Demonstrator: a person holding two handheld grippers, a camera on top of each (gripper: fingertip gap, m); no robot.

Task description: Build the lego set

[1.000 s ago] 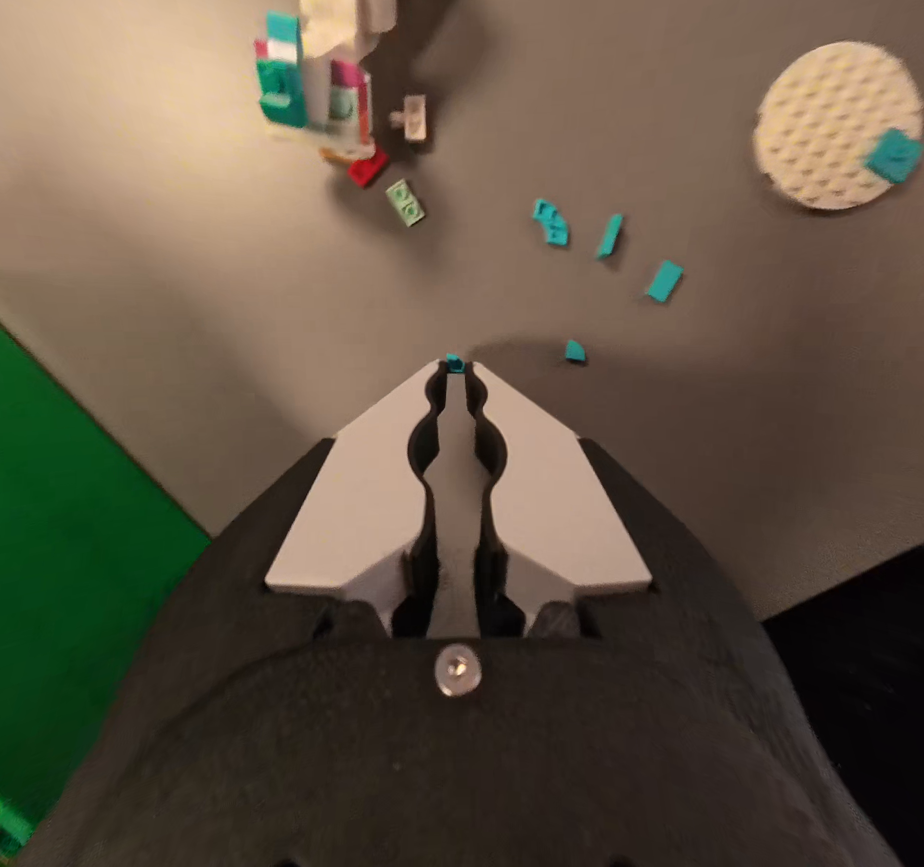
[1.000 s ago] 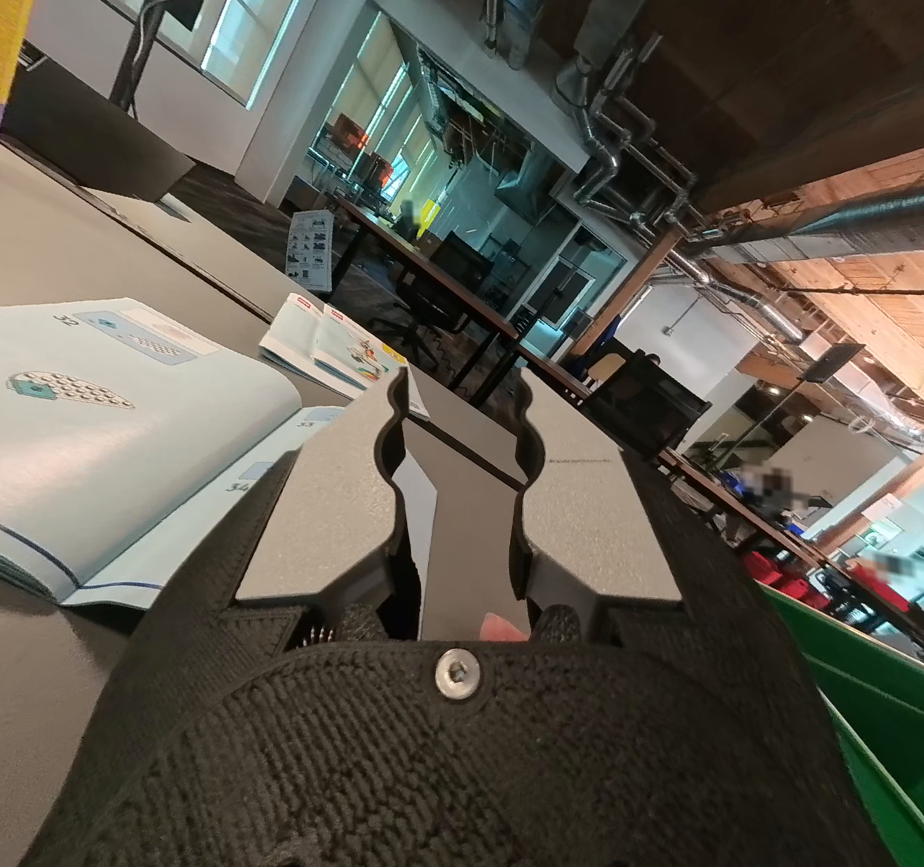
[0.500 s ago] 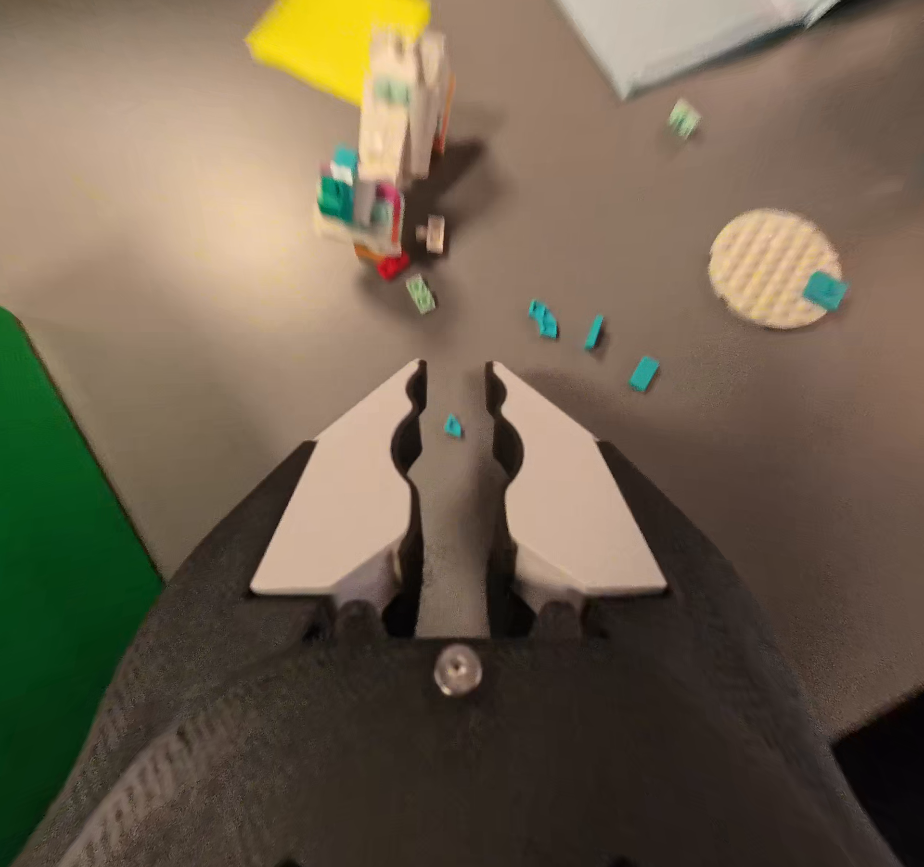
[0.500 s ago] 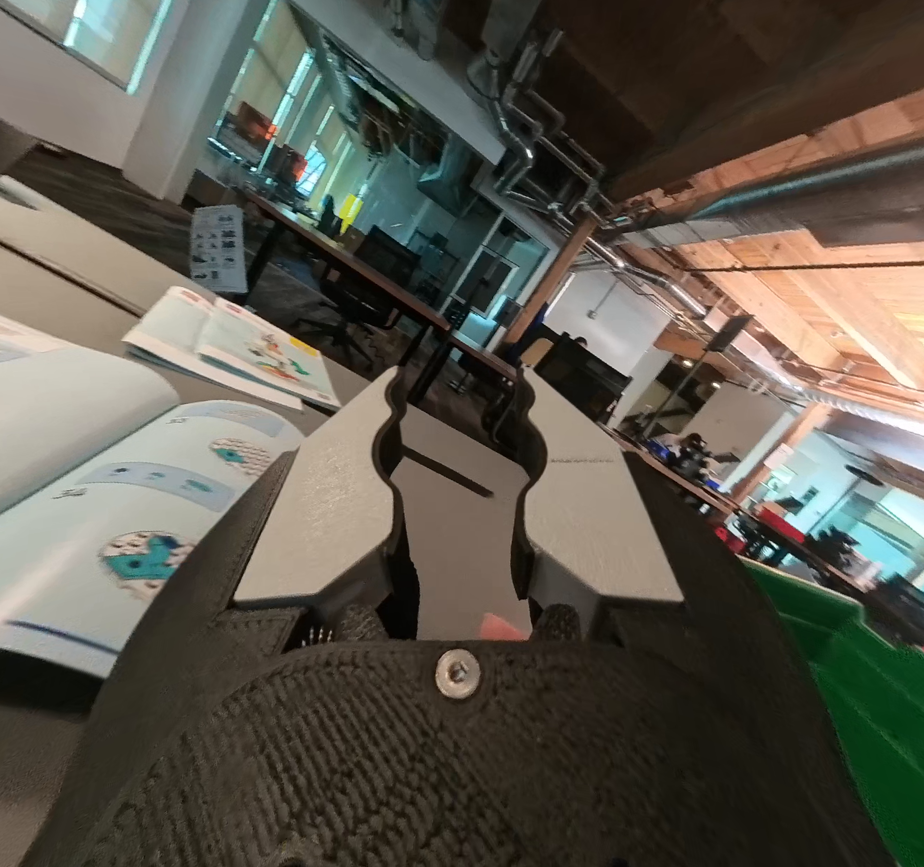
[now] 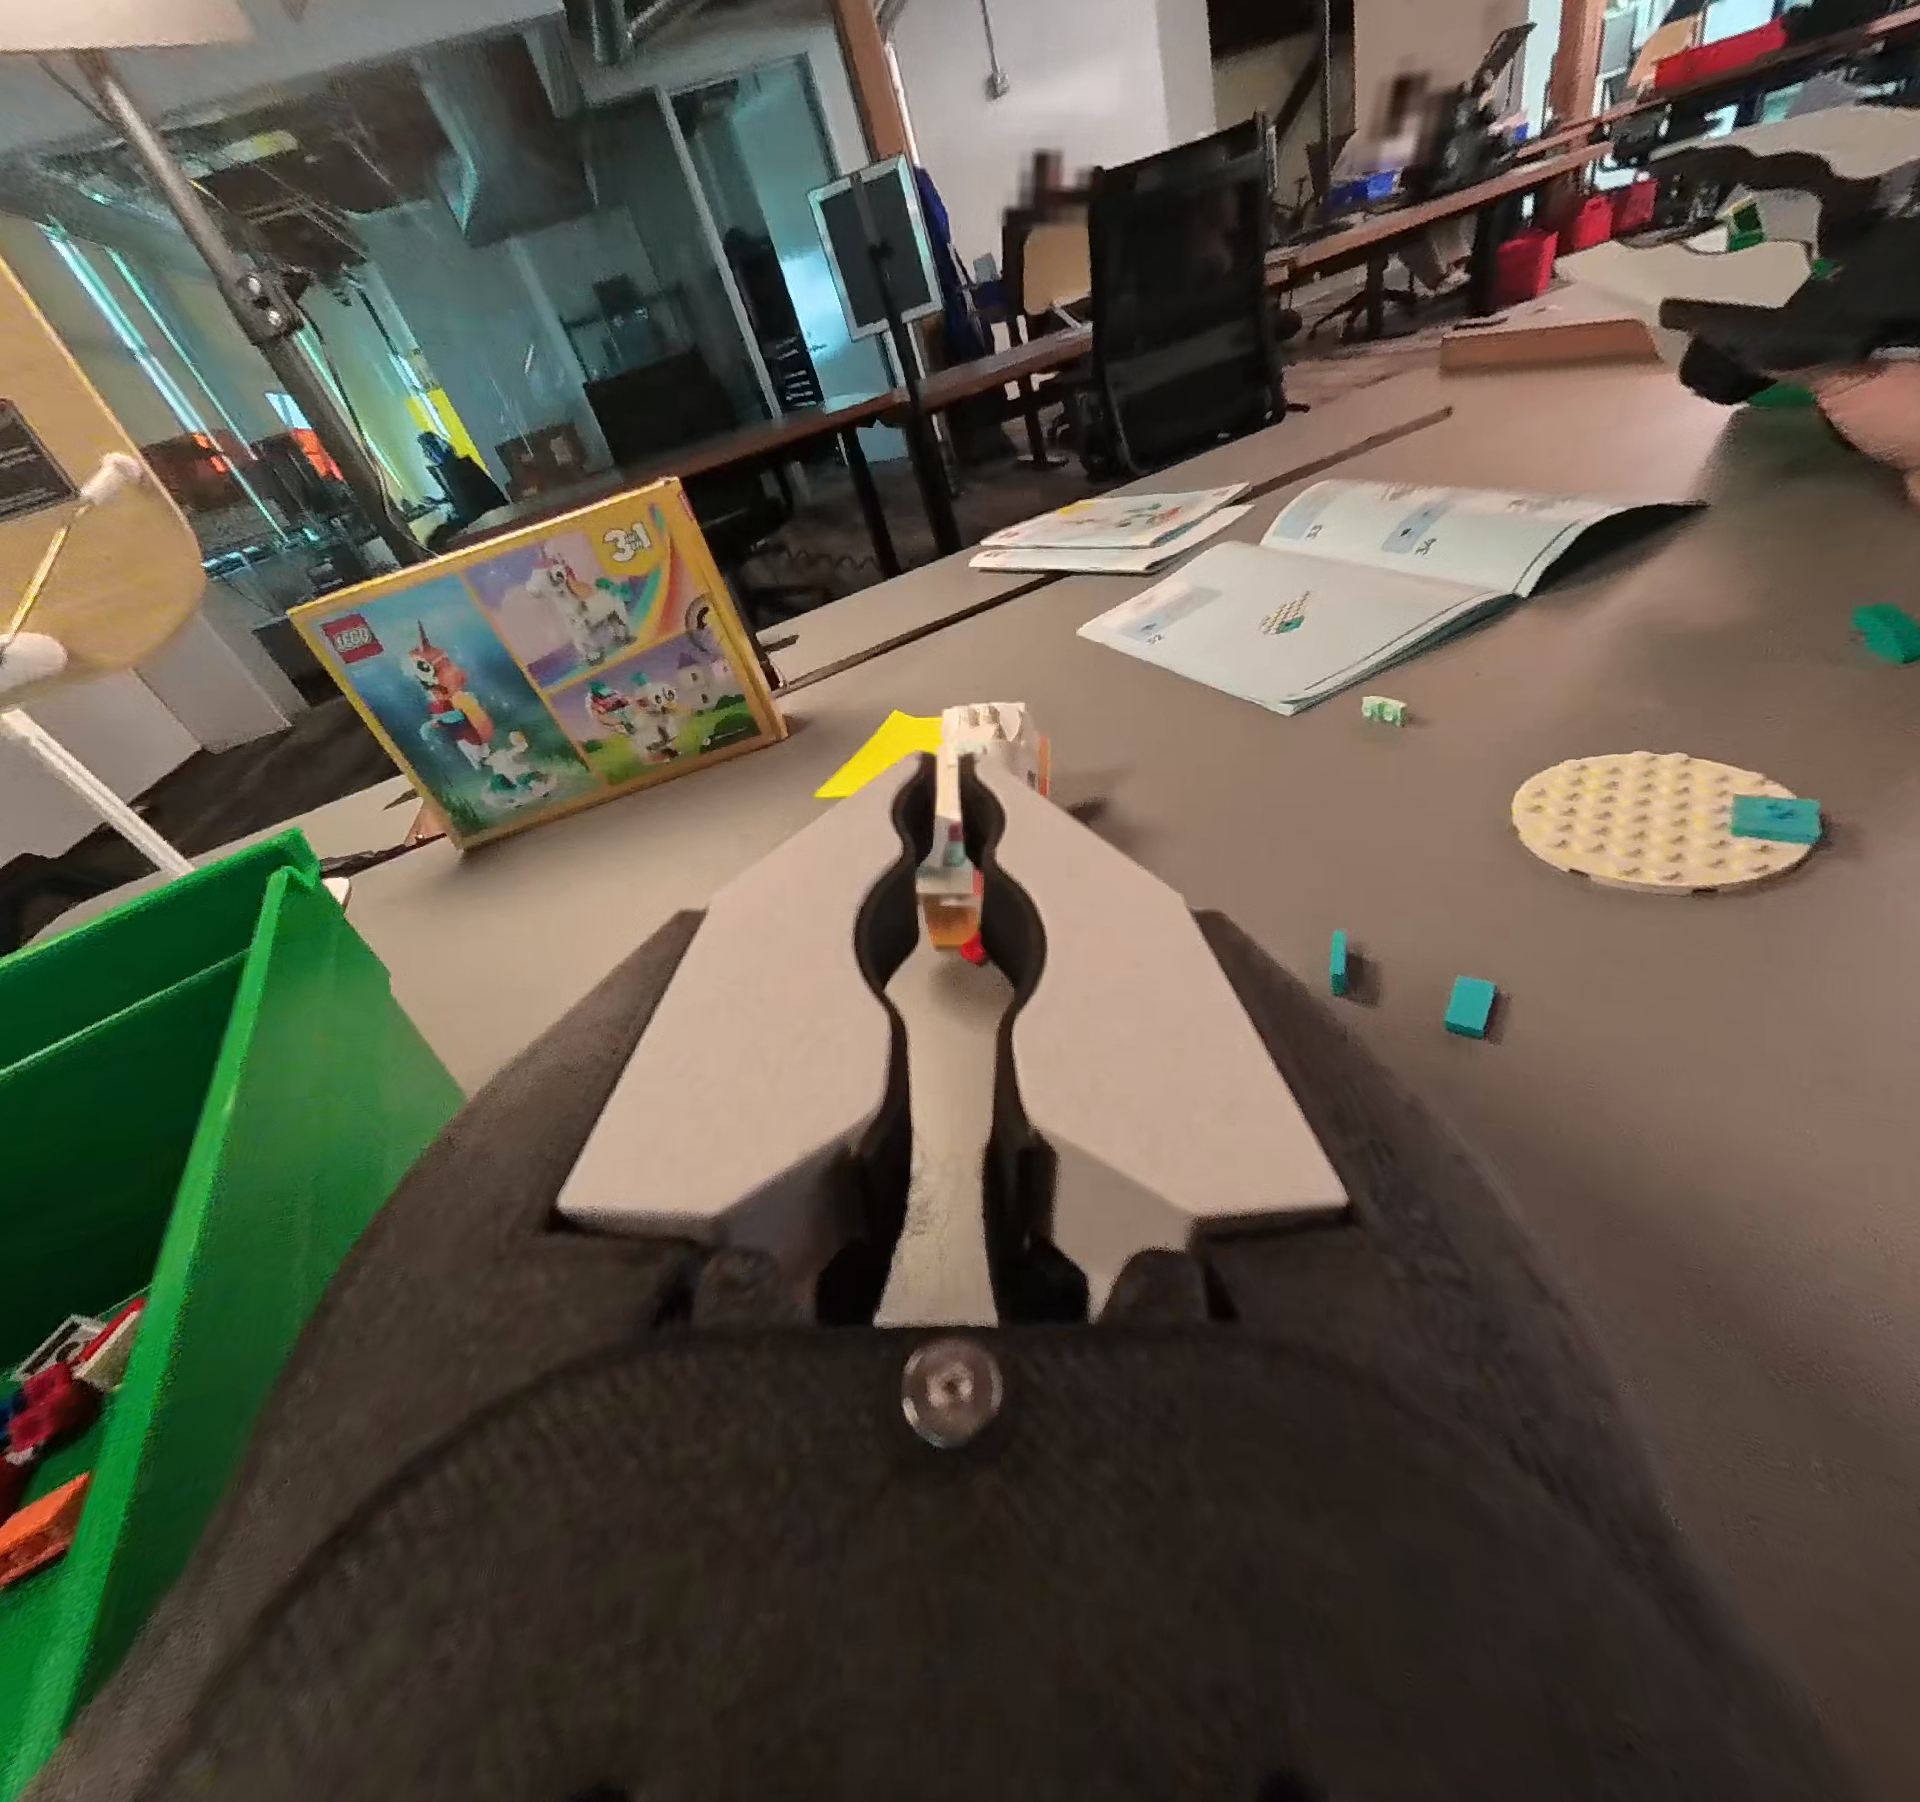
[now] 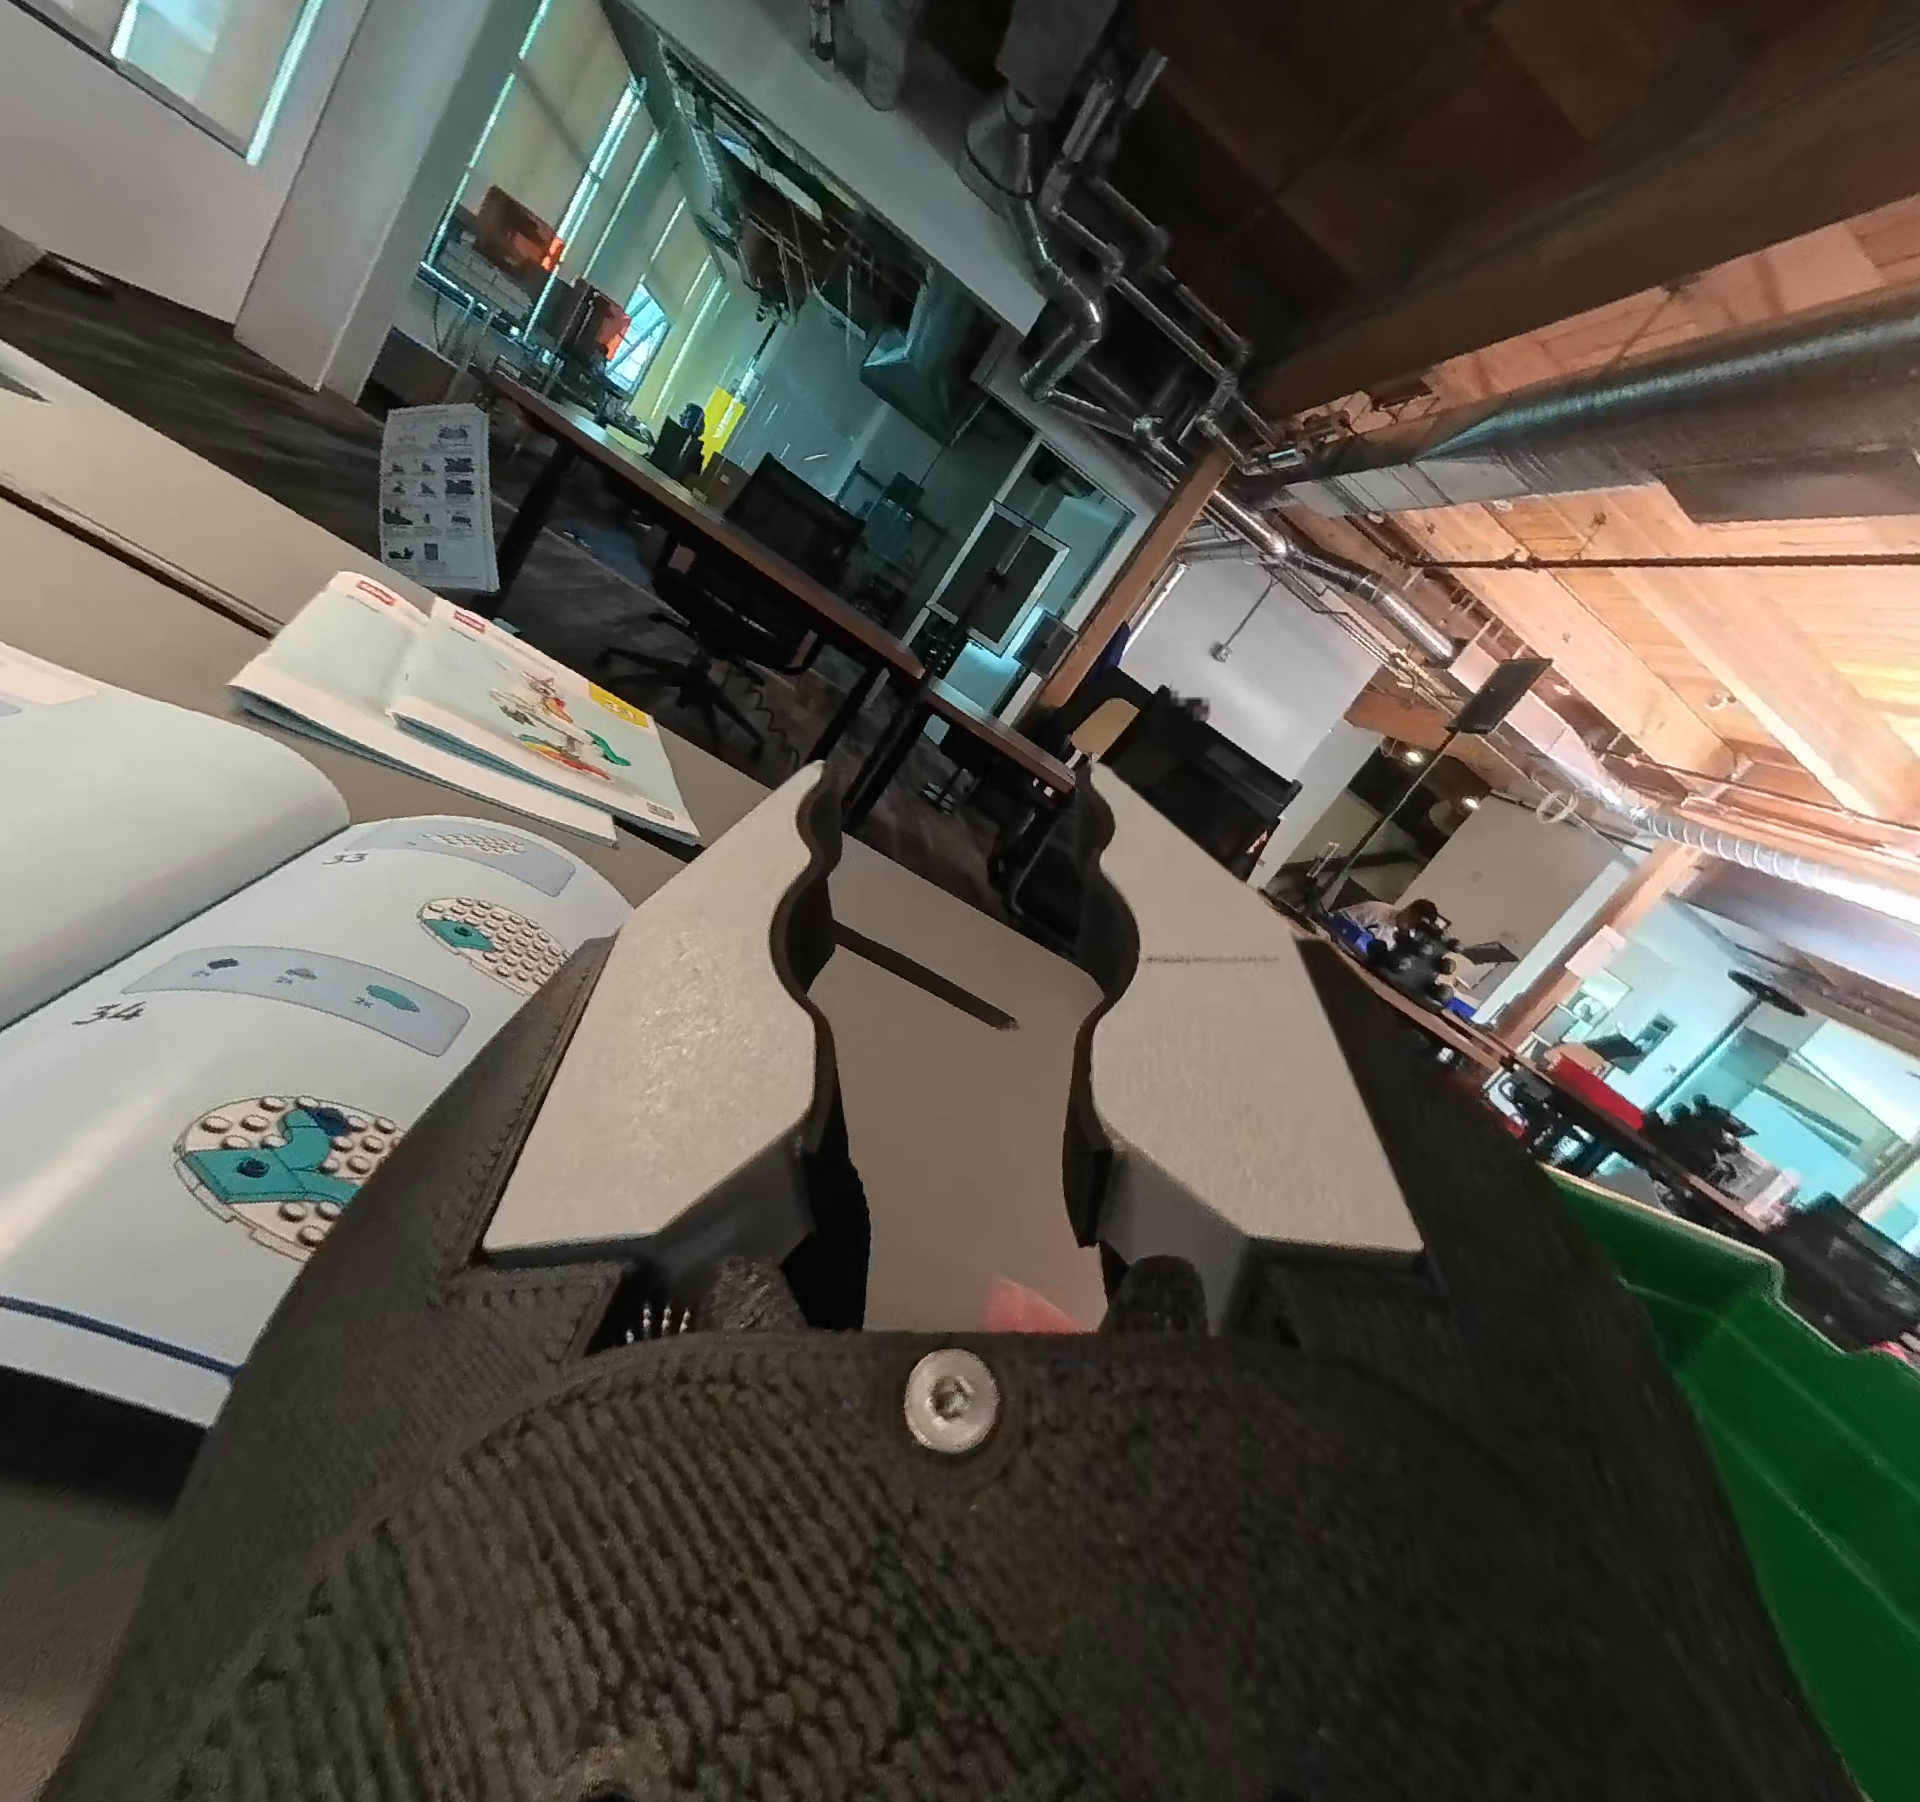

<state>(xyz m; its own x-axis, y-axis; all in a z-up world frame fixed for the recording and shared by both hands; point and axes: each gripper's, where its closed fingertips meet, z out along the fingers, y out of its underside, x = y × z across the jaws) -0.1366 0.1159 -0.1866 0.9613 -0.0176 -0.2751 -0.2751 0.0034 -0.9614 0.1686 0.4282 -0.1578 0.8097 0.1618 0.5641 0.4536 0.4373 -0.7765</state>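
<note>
My left gripper [image 5: 951, 765] is low over the grey table [image 5: 1558, 1233]. Its jaws are nearly together, with only a narrow slit and nothing between them. Just beyond its tips stands the white part-built model [image 5: 987, 729], with teal, orange and red bits showing through the slit. A round cream studded plate [image 5: 1621, 817] lies to the right with a teal piece [image 5: 1775, 817] on its edge. Two loose teal pieces [image 5: 1338, 963] [image 5: 1470, 1006] lie nearer. My right gripper [image 6: 954, 776] is open and empty, tilted upward beside the open instruction booklet [image 6: 156, 1025]. It also shows far right in the left wrist view [image 5: 1818, 246].
A green bin [image 5: 208, 1077] with loose bricks stands at the left, and another green bin [image 6: 1818, 1440] is at my right. The set's box [image 5: 540, 682] and a yellow sheet [image 5: 883, 755] are behind the model. The open booklet [image 5: 1351, 609], a mint piece [image 5: 1385, 710] and a teal brick [image 5: 1886, 632] lie far right. Left tips to right tips: about 45 cm. To the round cream studded plate [image 5: 1621, 817]: left tips about 20 cm, right tips about 30 cm.
My left gripper opened and let go of a tiny teal piece. It then swung from looking down to a low, level view and its jaws closed in. The right gripper turned slightly.
</note>
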